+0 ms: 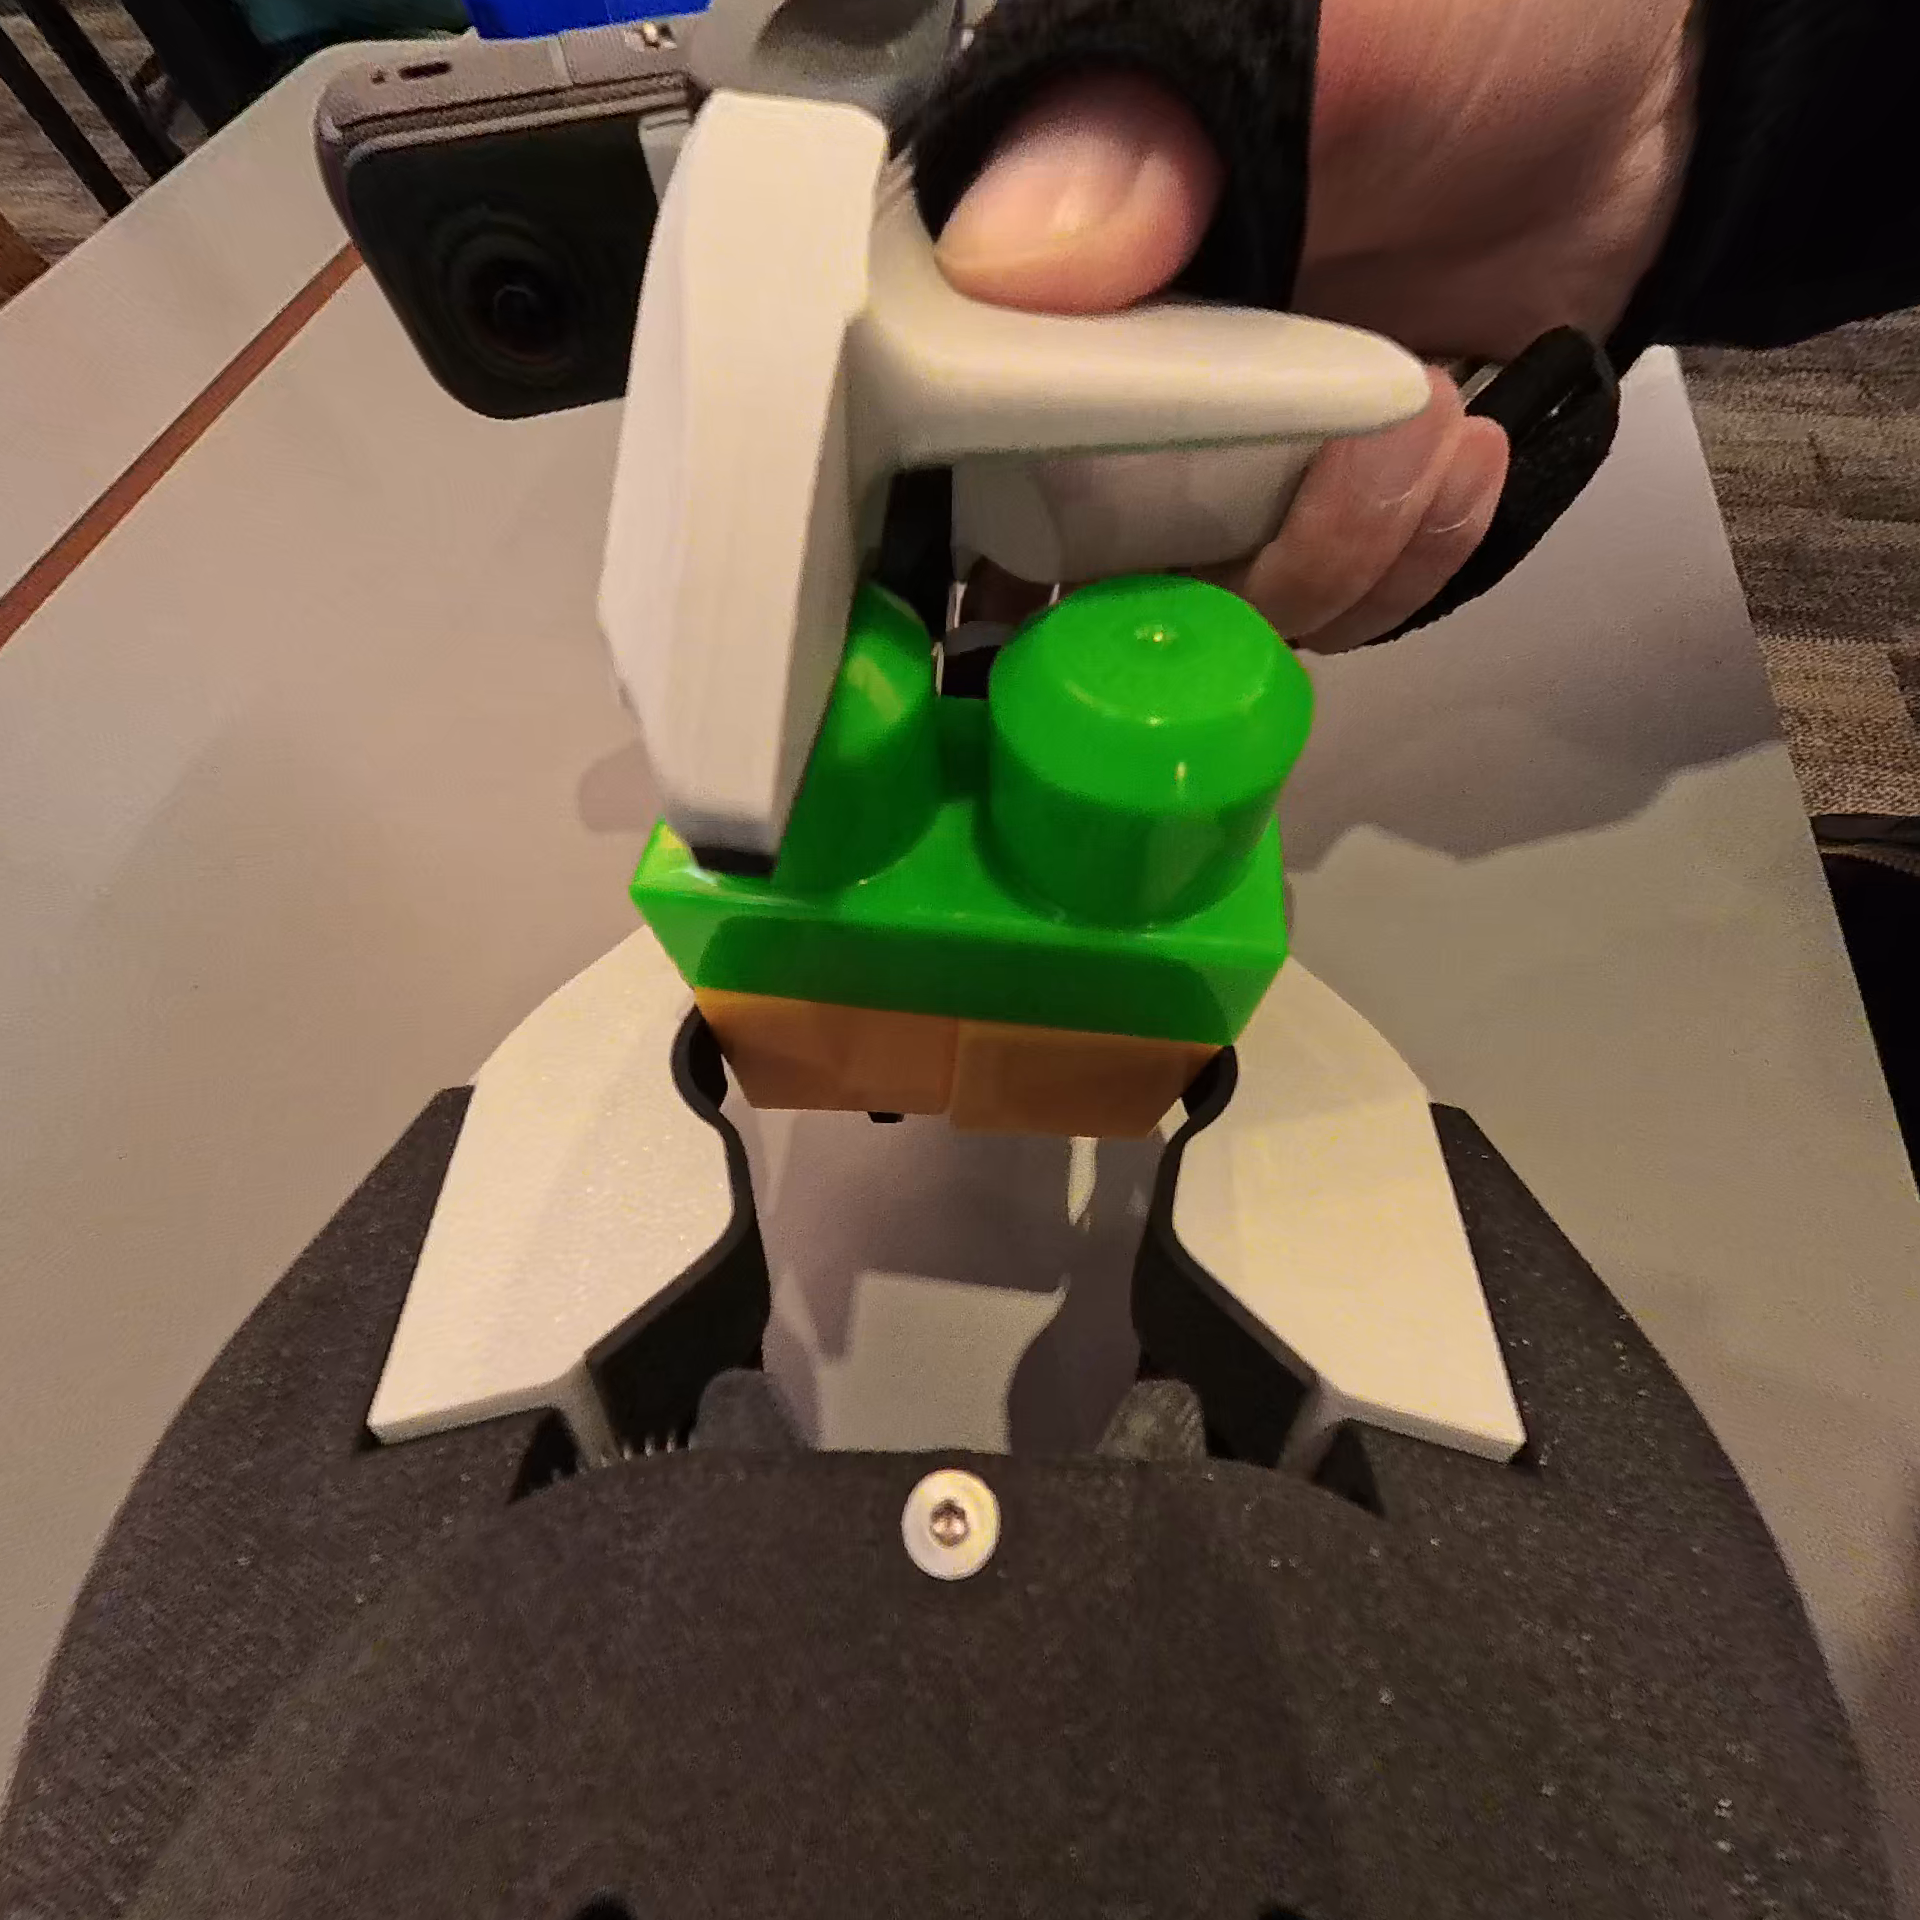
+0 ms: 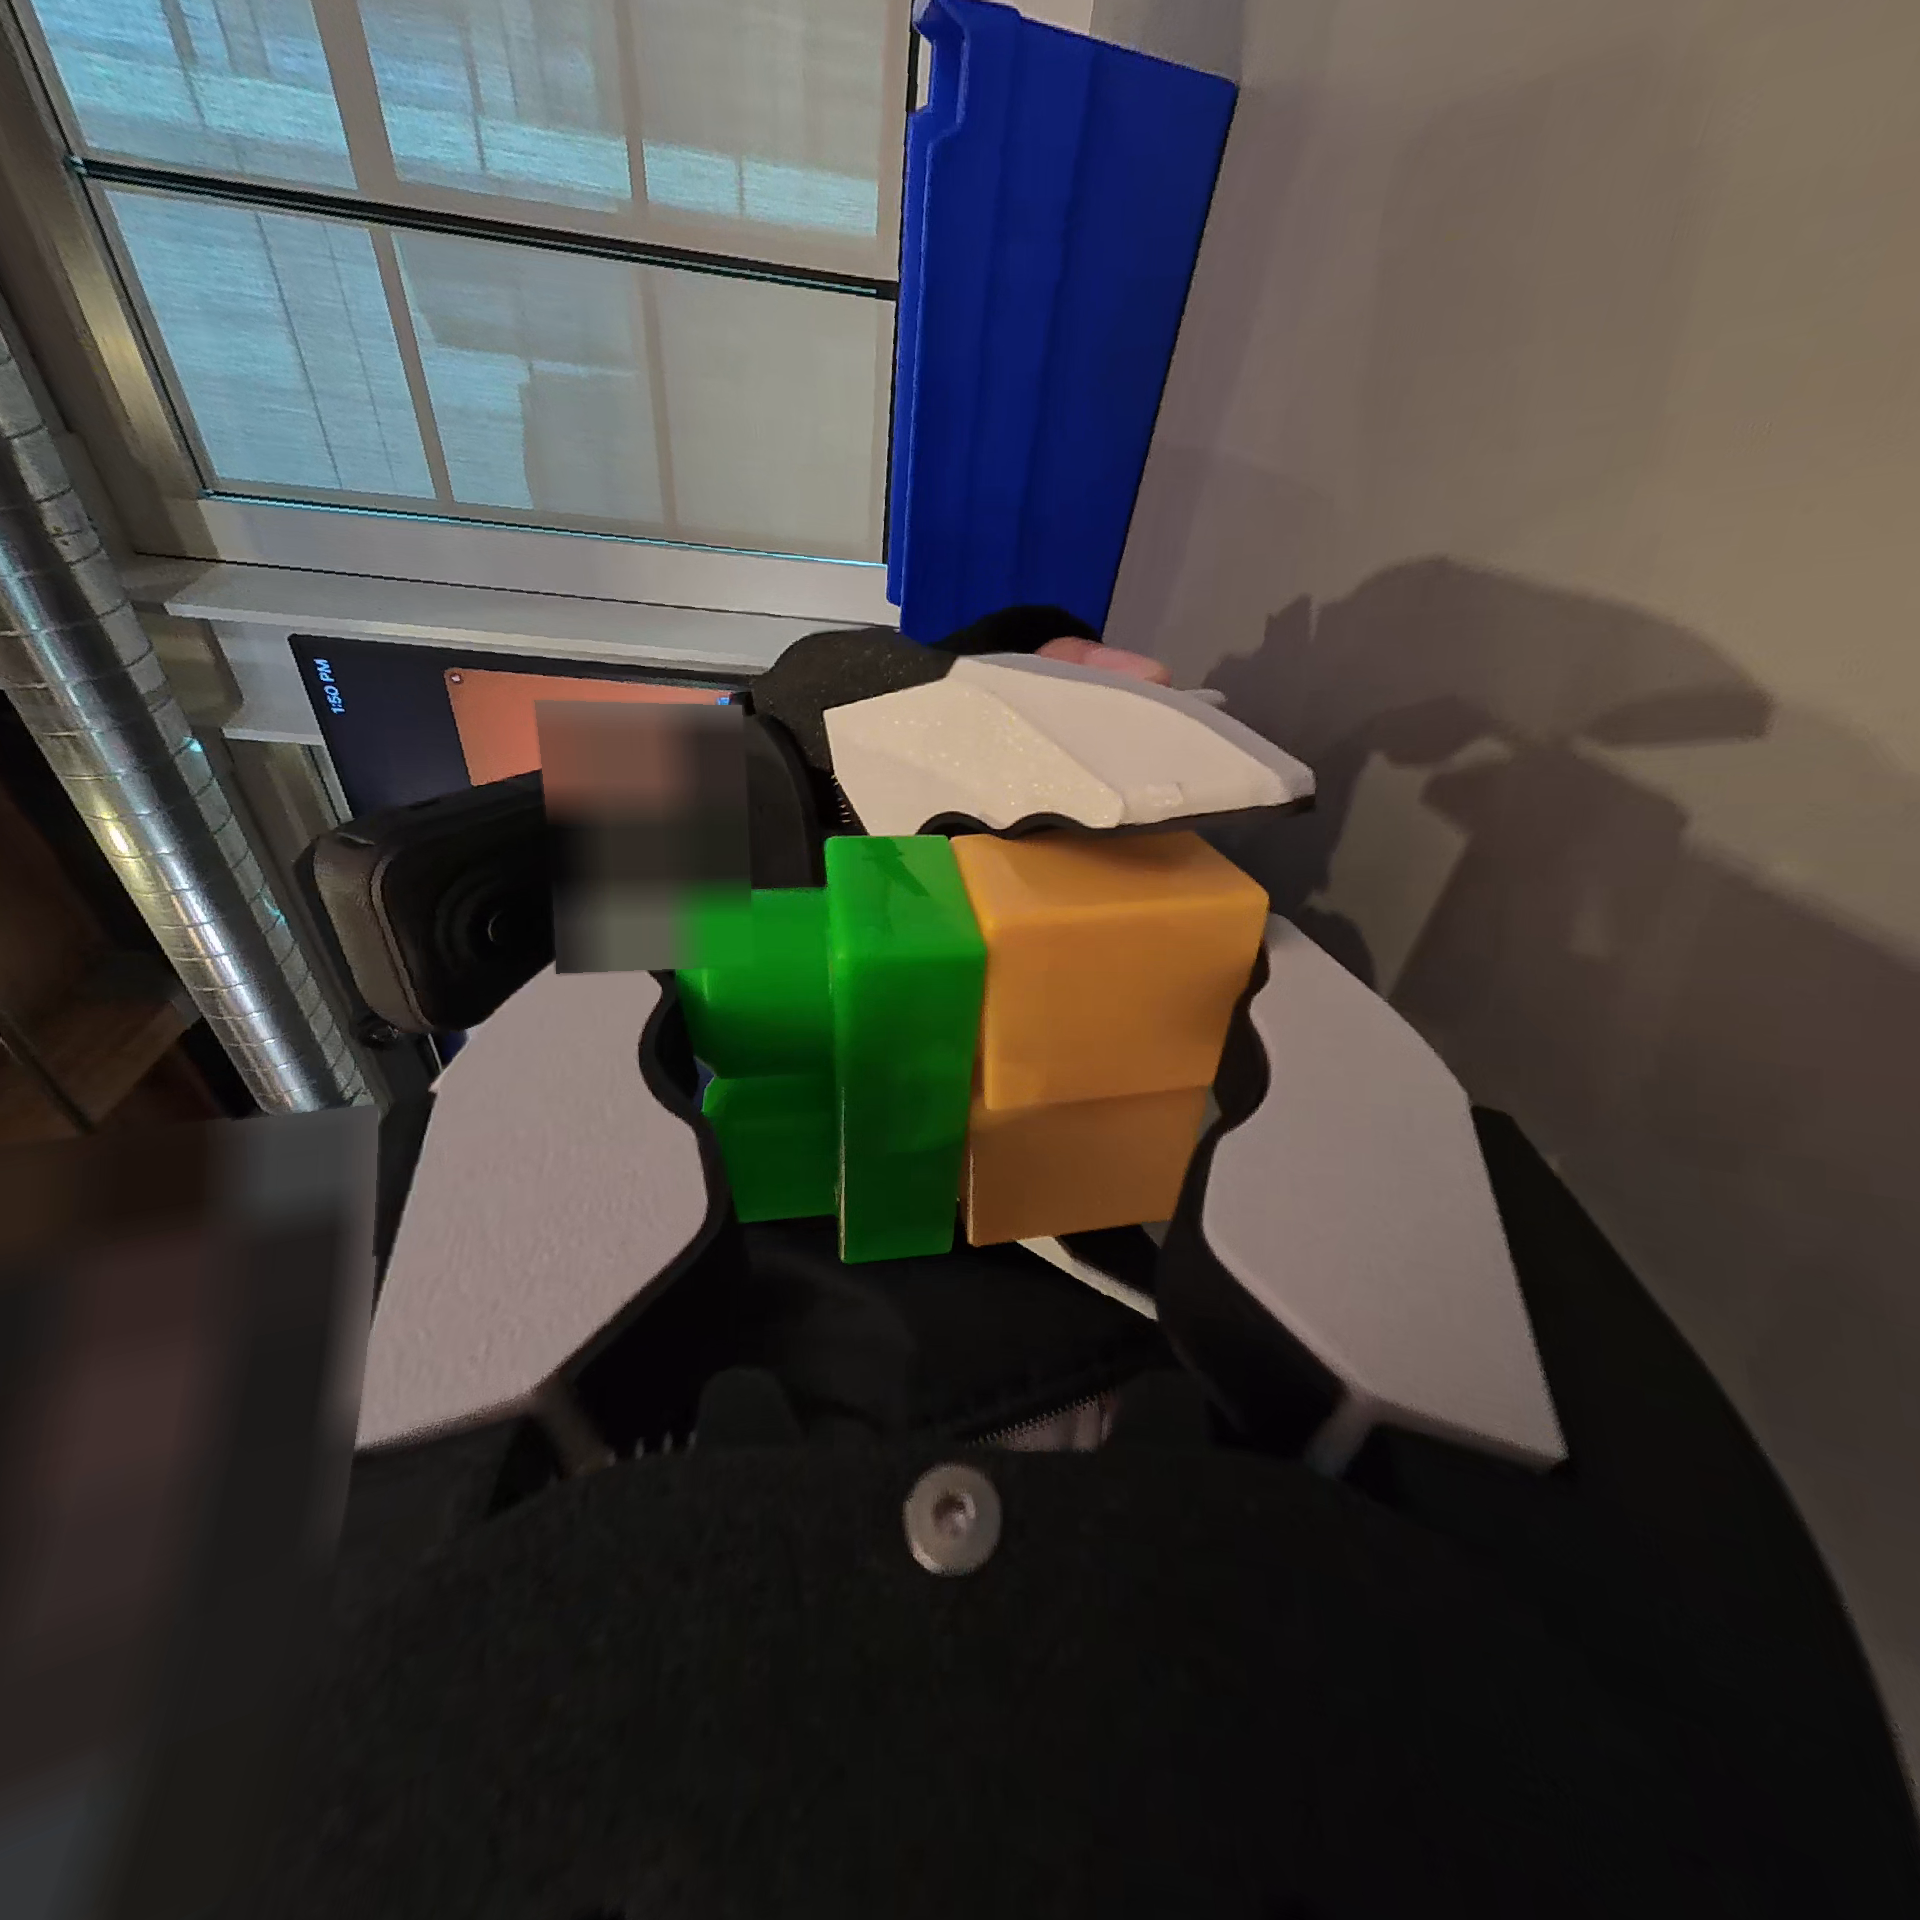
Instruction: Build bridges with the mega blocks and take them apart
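Note:
A green mega block [image 1: 966,935] with two studs sits pressed on two orange blocks [image 1: 966,1081], and the stack is held above the table. My left gripper [image 1: 956,1081] is shut on the orange blocks from both sides. My right gripper [image 2: 956,1029] comes in from the far side and closes over the stack's height. One of its fingers [image 1: 717,540] lies over the green block's studded top. In the right wrist view one tip touches the green block [image 2: 894,1049] and the other touches the orange blocks [image 2: 1112,1029]. The left gripper's finger [image 2: 1039,758] rests on the orange blocks' side.
The grey table [image 1: 260,779] has a wooden strip [image 1: 187,426] on the left and ends at carpet [image 1: 1829,582] on the right. A blue bin [image 2: 1039,312] stands at the table's far end. A window, a metal duct [image 2: 125,790] and a screen [image 2: 416,727] lie beyond.

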`<state>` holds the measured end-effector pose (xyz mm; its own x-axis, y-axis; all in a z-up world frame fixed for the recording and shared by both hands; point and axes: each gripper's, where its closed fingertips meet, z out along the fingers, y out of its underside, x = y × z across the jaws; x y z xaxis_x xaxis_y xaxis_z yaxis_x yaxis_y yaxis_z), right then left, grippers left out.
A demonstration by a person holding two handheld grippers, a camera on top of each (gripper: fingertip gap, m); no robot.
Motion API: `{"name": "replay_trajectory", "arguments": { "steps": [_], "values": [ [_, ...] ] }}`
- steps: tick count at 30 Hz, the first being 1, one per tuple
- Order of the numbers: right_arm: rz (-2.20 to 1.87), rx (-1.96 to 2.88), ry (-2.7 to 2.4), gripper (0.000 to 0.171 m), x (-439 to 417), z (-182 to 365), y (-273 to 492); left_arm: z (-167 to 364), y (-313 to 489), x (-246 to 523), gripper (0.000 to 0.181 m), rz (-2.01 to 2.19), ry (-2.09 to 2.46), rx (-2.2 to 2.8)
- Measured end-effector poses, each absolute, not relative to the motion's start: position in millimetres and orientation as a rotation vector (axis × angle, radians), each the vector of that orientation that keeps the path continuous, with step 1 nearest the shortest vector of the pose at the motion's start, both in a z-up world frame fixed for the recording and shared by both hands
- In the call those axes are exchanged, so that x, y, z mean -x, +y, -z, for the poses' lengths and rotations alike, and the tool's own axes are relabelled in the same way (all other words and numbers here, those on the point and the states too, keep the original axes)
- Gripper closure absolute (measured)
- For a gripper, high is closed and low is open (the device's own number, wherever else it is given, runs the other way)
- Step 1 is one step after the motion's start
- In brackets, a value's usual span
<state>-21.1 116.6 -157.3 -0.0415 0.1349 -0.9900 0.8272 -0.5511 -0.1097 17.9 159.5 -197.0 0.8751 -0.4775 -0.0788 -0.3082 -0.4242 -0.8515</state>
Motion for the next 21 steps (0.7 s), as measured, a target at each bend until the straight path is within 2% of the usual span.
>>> {"name": "replay_trajectory", "arguments": {
  "steps": [6,14,21],
  "values": [
    [1.697,-1.694,1.019,0.071,29,155,121,194,165,-8,0.093,0.147,0.534,2.033],
    [1.620,-1.590,1.126,0.049,16,150,92,179,169,10,0.093,0.089,0.417,1.979],
    [1.595,-1.569,1.129,0.052,15,151,85,183,169,13,0.093,0.022,0.425,2.007]
  ]
}}
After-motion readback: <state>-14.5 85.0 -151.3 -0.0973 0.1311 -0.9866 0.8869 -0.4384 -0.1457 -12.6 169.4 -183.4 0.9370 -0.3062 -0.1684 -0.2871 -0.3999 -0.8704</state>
